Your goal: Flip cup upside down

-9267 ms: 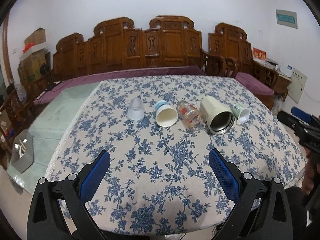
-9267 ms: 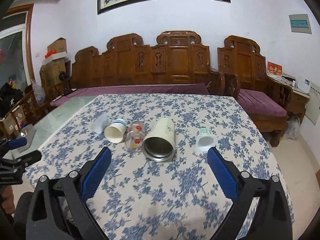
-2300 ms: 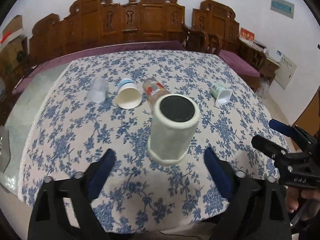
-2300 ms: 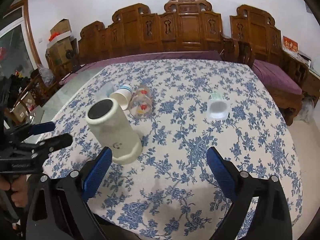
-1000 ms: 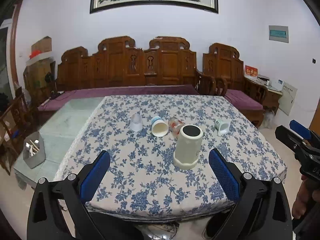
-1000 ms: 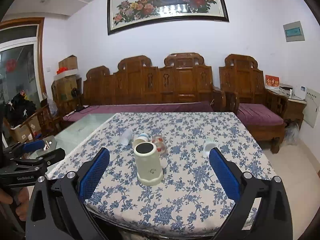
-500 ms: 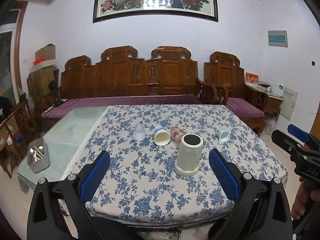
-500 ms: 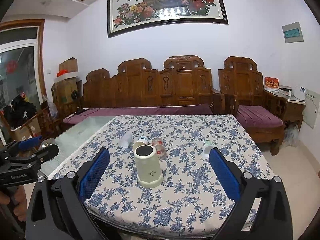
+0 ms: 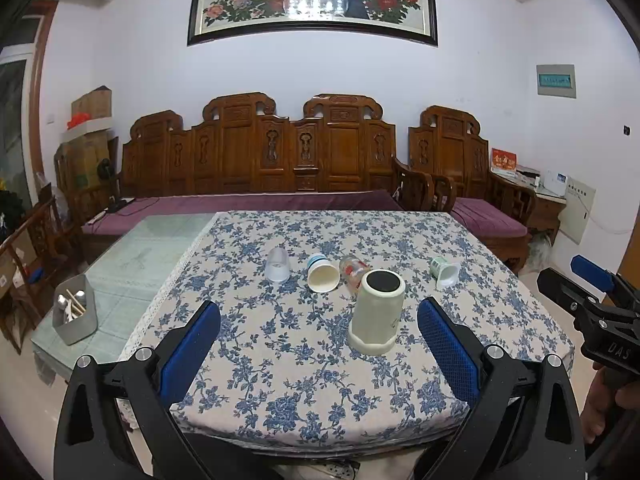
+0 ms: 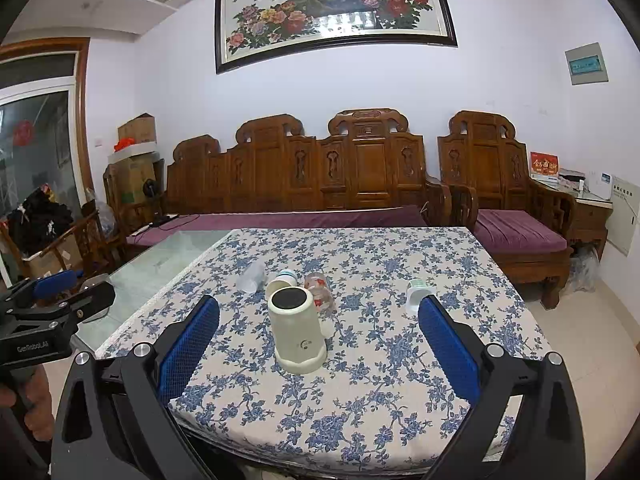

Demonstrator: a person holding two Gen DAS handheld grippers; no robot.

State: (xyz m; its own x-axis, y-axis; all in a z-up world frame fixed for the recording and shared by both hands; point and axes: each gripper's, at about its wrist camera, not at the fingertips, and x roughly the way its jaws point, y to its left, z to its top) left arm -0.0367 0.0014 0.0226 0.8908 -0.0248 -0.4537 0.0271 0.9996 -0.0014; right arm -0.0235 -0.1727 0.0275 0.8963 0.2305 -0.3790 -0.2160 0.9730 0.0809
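A tall cream cup (image 9: 376,312) stands upside down on the flowered tablecloth (image 9: 304,360), dark base up; it also shows in the right wrist view (image 10: 297,327). My left gripper (image 9: 319,344) is open and empty, held back from the table's near edge. My right gripper (image 10: 318,346) is open and empty too, also back from the table. Each gripper appears at the edge of the other's view: the right one (image 9: 588,300), the left one (image 10: 52,292).
Behind the cream cup lie a clear plastic cup (image 9: 278,265), a white paper cup (image 9: 322,278), a printed glass (image 9: 352,270) and a small green cup (image 9: 445,273). A grey utensil box (image 9: 74,316) stands on the glass table part at left. Wooden sofa behind.
Both grippers have pulled back and up from the table, so the cups look smaller and farther. The cream cup, on its side 9 s ago, stands inverted and unmoved.
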